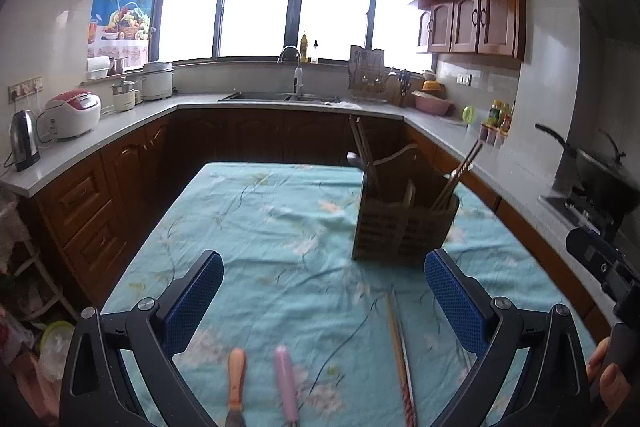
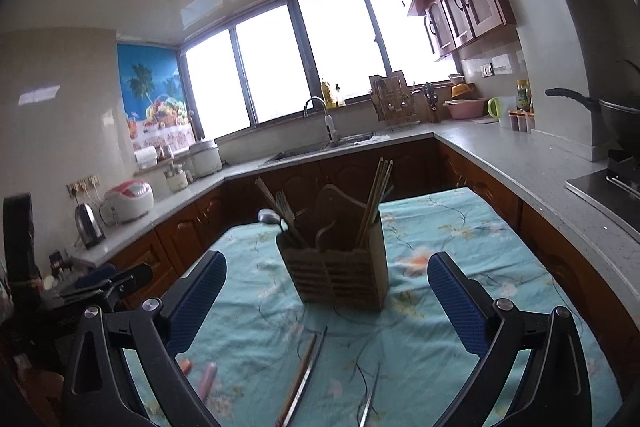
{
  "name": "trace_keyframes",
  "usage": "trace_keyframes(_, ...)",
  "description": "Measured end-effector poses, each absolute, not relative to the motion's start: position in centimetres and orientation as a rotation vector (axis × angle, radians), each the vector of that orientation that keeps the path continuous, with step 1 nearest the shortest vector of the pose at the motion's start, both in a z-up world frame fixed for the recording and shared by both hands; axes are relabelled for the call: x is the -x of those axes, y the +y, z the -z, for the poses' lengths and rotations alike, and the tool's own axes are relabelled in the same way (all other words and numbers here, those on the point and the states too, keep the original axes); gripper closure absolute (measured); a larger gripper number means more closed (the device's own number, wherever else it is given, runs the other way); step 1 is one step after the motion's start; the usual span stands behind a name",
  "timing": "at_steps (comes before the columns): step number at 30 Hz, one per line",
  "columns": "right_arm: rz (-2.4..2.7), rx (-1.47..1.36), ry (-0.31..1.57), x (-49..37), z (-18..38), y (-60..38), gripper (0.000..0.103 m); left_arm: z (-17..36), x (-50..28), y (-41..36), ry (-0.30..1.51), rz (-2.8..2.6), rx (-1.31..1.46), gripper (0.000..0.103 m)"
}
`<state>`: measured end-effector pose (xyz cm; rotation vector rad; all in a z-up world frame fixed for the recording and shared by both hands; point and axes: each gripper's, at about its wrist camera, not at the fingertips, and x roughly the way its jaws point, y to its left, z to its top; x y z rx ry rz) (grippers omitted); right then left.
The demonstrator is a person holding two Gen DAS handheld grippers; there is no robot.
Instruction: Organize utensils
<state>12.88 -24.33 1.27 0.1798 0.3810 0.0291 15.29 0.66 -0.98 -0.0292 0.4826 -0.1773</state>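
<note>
A wooden utensil holder [image 1: 404, 223] [image 2: 340, 267] stands on the table with chopsticks [image 2: 374, 199], a fork and a spoon [image 2: 270, 215] in it. On the floral tablecloth [image 1: 280, 227] lie an orange-handled utensil [image 1: 236, 379], a pink-handled utensil [image 1: 286, 383] and a pair of chopsticks [image 1: 400, 355] [image 2: 300, 379]. A thin metal utensil [image 2: 370, 399] lies to their right. My left gripper [image 1: 324, 275] is open and empty above the handled utensils. My right gripper [image 2: 324, 279] is open and empty, facing the holder.
The table sits inside a U-shaped kitchen counter [image 1: 120, 123]. A kettle [image 1: 24, 139] and rice cooker [image 1: 74, 113] stand at left, a sink [image 1: 260, 95] at the back, a wok on the stove [image 1: 600, 179] at right.
</note>
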Motion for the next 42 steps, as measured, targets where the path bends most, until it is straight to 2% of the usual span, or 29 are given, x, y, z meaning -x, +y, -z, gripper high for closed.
trace_keyframes(14,-0.008,-0.107,0.482,-8.8,2.8,-22.4,0.001,2.1,-11.4,1.8,0.51,0.152,-0.01,0.001)
trace_keyframes(42,0.023,-0.082,0.41,-5.8,1.6,-20.9,0.0,1.8,-6.8,1.3,0.456,0.132,-0.092,0.001)
